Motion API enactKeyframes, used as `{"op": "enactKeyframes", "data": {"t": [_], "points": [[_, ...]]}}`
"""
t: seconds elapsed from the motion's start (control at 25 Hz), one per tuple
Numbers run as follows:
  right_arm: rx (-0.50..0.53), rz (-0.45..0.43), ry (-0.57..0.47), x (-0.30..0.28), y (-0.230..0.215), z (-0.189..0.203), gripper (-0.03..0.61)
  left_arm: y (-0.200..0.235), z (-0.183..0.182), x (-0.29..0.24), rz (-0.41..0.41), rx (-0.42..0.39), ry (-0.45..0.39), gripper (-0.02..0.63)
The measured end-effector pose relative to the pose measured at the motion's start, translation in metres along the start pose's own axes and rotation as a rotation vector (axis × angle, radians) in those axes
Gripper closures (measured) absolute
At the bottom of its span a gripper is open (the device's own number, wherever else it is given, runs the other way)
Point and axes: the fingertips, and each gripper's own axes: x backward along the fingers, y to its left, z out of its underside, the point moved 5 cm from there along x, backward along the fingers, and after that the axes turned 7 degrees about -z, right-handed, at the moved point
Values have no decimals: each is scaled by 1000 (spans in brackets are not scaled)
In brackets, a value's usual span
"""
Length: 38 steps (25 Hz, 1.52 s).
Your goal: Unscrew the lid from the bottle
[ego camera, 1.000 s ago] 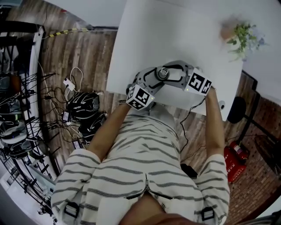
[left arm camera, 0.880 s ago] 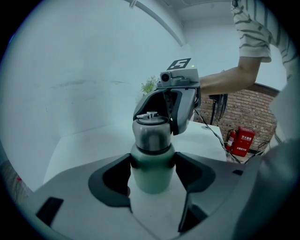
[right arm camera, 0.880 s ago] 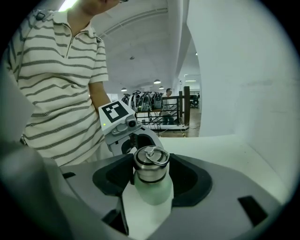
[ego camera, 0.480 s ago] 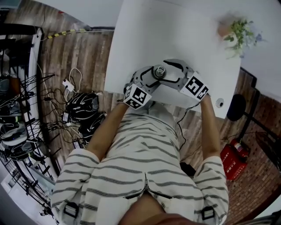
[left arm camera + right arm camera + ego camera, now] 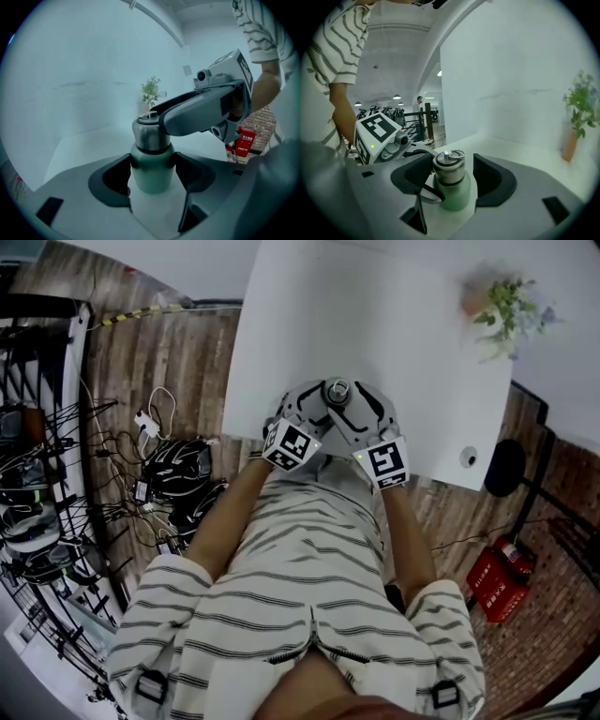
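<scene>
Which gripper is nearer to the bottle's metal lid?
Right. The right gripper has its jaws, which have just been closing, either side of the lid, one pad apart; the left gripper clamps the green body below.

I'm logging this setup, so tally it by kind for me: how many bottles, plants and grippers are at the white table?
Bottles: 1, green bottle with metal lid
Plants: 1, potted plant
Grippers: 2, left gripper shut on the bottle; right gripper, jaws just closing further, lid between them, not yet clamped
Total: 4
</scene>
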Motion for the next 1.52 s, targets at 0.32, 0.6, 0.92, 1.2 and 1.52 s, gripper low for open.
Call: {"op": "enactKeyframes", "data": {"t": [0.32, 0.6, 0.92, 1.2, 1.52], "points": [[-72, 135, -22, -13, 6, 4, 336, -1, 3, -1, -7, 5, 8, 316], [-53, 54, -16, -11, 4, 5, 342, -1, 3, -1, -10, 11, 4, 316], [52, -178, 17, -11, -4, 5, 339, 1, 3, -1, -12, 7, 2, 316], [187, -538, 77, -15, -17, 2, 339, 1, 4, 0, -2, 5, 6, 316], [266, -776, 177, -19, -23, -5, 339, 0, 1, 0, -4, -6, 6, 316]]}}
